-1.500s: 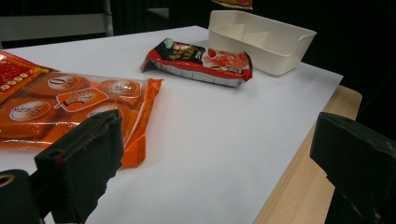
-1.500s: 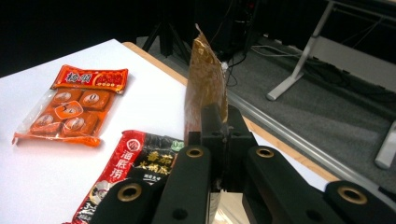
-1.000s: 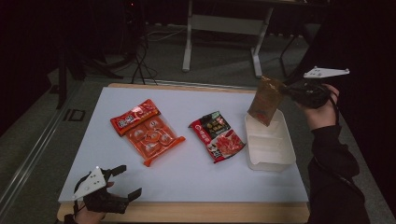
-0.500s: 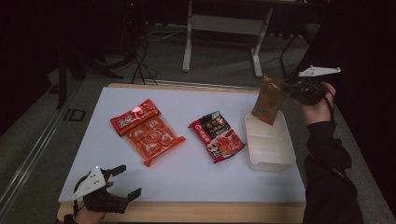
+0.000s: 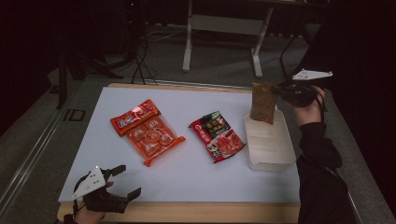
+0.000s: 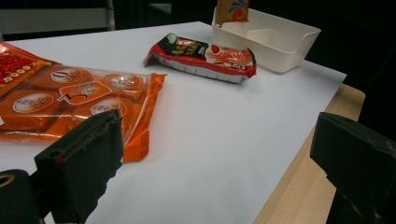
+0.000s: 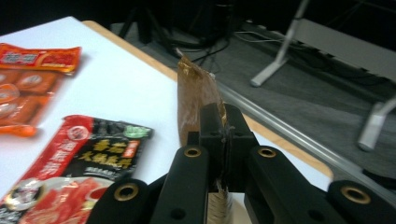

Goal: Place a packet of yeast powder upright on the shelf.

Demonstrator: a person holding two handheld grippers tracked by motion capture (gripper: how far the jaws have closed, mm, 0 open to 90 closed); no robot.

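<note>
The right gripper [image 5: 280, 91] is clenched on a brown packet [image 5: 263, 102], its two black jaws pressed together over the packet's edge, as the right gripper view shows close up with the brown packet [image 7: 196, 100] standing on edge in front of the jaws. In the high view the packet hangs upright at the far end of the white bin [image 5: 271, 149], its lower edge down at the bin's far compartment; whether it touches the bottom cannot be told. The bin sits at the right side of the white table [image 5: 187, 172], and just beside its left wall lies a red and black packet [image 5: 217, 136] flat on the surface. Farther left, well apart from the bin, lies an orange multipack [image 5: 147, 130], also flat. The left gripper [image 5: 123, 182] rests near the table's front left corner, held in the person's hand, with its jaws spread wide and nothing between them; the left gripper view looks between those jaws across the table toward the orange multipack [image 6: 74, 100], the red and black packet [image 6: 205, 56] and the white bin [image 6: 275, 39]
</note>
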